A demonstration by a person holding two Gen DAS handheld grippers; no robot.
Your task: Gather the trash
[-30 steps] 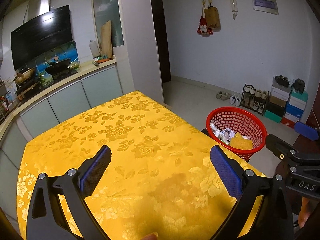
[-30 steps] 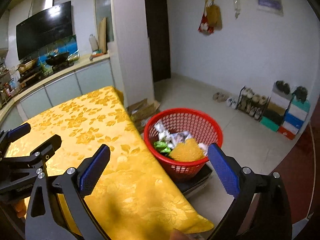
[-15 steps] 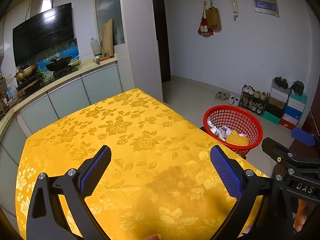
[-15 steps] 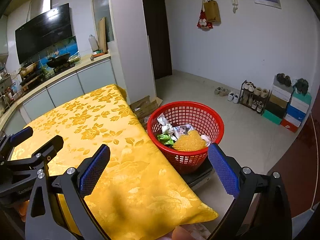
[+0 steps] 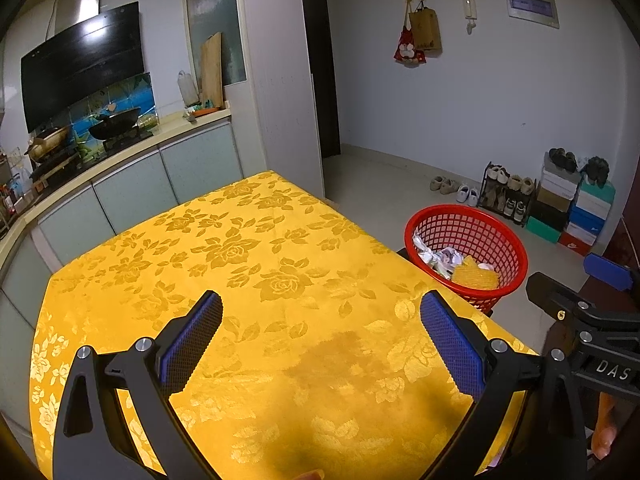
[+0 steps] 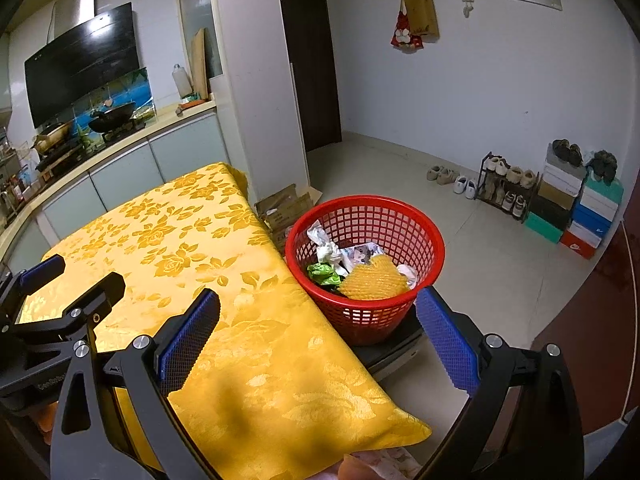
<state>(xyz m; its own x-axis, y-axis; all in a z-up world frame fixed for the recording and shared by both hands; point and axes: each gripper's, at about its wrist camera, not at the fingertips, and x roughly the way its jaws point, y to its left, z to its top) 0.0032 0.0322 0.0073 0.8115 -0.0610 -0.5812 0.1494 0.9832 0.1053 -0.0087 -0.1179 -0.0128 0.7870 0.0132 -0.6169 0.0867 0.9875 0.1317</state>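
A red mesh basket stands on the floor beside the table's right edge; the left wrist view shows the same basket. Inside lie crumpled white paper, a green wrapper and a yellow foam net. The table wears a yellow flowered cloth with nothing lying on it. My left gripper hangs open over the near part of the cloth. Over the table's near right corner, short of the basket, my right gripper is open and empty.
A kitchen counter with a wok and hob runs along the far left. A white pillar stands behind the table. Flattened cardboard lies by the basket. A shoe rack and stacked shoe boxes line the far right wall.
Both grippers have drawn back and risen a little, so the basket looks smaller and farther. Both stay open and empty.
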